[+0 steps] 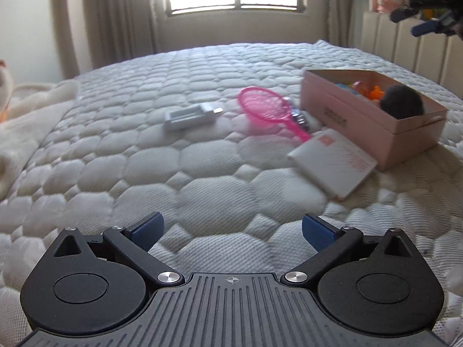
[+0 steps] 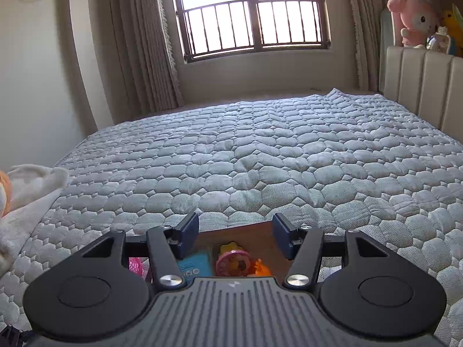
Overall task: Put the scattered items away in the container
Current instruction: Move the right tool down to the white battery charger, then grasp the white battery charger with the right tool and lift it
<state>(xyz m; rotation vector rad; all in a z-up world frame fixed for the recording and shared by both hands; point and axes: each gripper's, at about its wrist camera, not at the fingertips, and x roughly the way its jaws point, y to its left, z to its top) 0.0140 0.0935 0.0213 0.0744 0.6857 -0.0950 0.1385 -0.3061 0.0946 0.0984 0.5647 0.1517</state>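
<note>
A pink cardboard box (image 1: 347, 115) stands on the quilted mattress at the right, with orange toys and a dark ball (image 1: 400, 102) inside. Left of it lie a pink toy racket (image 1: 266, 107), a white rectangular case (image 1: 188, 117) and a flat white packet with red print (image 1: 332, 162). My left gripper (image 1: 231, 227) hovers open and empty over the mattress, short of these items. My right gripper (image 2: 235, 228) stands open above the box interior (image 2: 260, 237), nothing between its pads. Below it lie a blue card (image 2: 194, 263), a pink round toy (image 2: 231, 263) and an orange toy (image 2: 262, 269).
A cream blanket (image 1: 29, 115) is bunched at the mattress's left edge. A padded headboard (image 2: 422, 86) runs along the right, with a pink plush toy (image 2: 413, 20) on top. Curtains and a barred window (image 2: 254, 20) are at the far end.
</note>
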